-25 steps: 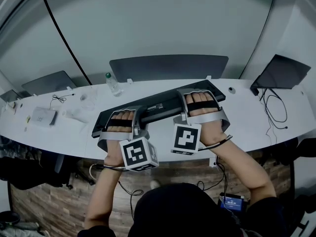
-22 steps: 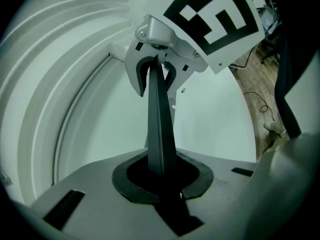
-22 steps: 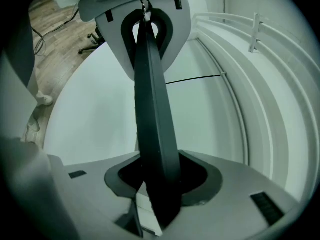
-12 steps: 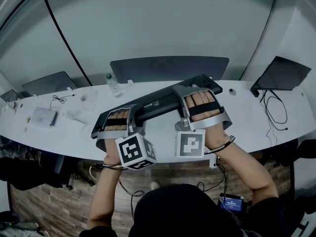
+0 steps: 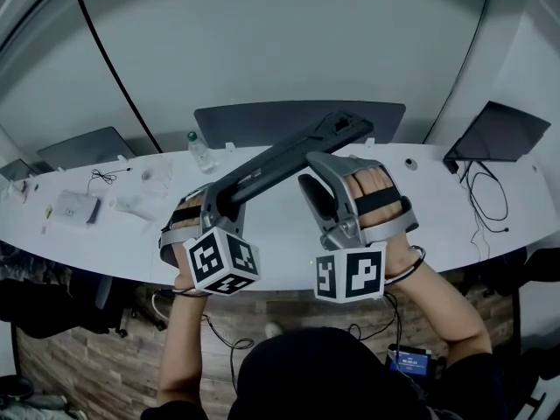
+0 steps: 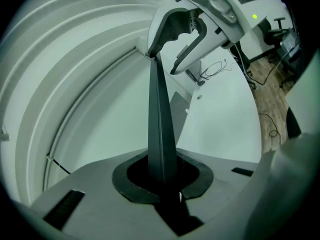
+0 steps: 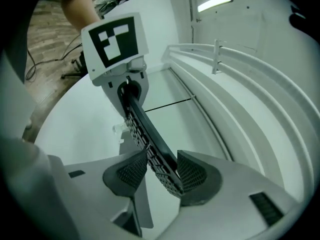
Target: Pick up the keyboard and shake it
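Now: keyboard (image 5: 280,160) is up off the white surface (image 5: 280,243) and hangs over its middle. It slants from near left up to far right, with the far-right end the higher one.

Left tongs (image 5: 219,204): closed hard on the keyboard's near-left end. In the left gripper view the board rises edge-on straight out of the clamped jaws, thin and dark, and no gap shows beside it.

Right tongs (image 7: 160,171): jaws have just been opening and now stand wide. The keyboard's far-right end sits between them, lying slantwise across the gap, key side toward the left pad and back toward the right pad. It looks to brush both ribbed pads, but I cannot say for sure that either one presses on it; I read this as a loose straddle and not a grip. From the head view these tongs sit just under and beside the raised end, with my fingers strapped in above the marker cube (image 5: 348,274).

Round about, all resting on the surface:
- clear bottle (image 5: 199,150) on the far side, left of the keyboard
- dark laptop (image 5: 499,129) at far right, propped up
- loose black cables (image 5: 486,191) trailing near it
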The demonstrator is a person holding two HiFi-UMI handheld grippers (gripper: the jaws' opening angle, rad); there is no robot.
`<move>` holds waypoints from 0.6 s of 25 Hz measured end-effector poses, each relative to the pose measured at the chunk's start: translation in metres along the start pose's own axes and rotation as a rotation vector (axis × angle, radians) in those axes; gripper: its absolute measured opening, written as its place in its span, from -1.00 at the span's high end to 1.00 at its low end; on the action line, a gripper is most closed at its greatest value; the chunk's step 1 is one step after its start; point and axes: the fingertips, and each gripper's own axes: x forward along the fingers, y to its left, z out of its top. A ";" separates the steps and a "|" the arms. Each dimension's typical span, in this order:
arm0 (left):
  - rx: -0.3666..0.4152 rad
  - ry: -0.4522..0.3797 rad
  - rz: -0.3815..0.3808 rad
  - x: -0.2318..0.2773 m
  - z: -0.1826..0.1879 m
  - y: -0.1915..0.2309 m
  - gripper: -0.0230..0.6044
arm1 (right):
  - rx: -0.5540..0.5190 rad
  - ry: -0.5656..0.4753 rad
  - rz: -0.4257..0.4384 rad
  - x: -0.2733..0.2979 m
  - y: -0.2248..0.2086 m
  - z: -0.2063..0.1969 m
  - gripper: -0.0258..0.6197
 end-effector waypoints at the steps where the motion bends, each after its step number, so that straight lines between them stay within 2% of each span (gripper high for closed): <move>1: -0.025 -0.011 -0.001 0.000 -0.001 0.003 0.67 | 0.028 -0.012 -0.005 -0.003 -0.004 0.002 0.31; 4: -0.115 -0.061 -0.006 -0.007 0.000 0.010 0.67 | 0.124 -0.041 0.011 -0.013 -0.011 0.004 0.32; 6: -0.178 -0.102 -0.010 -0.012 0.003 0.015 0.67 | 0.217 -0.062 0.055 -0.014 -0.009 0.003 0.32; 11: -0.319 -0.227 -0.031 -0.026 0.016 0.030 0.67 | 0.572 -0.126 0.234 -0.003 0.004 -0.004 0.35; 15: -0.419 -0.331 -0.067 -0.037 0.029 0.036 0.67 | 0.764 -0.198 0.320 0.003 0.009 -0.006 0.39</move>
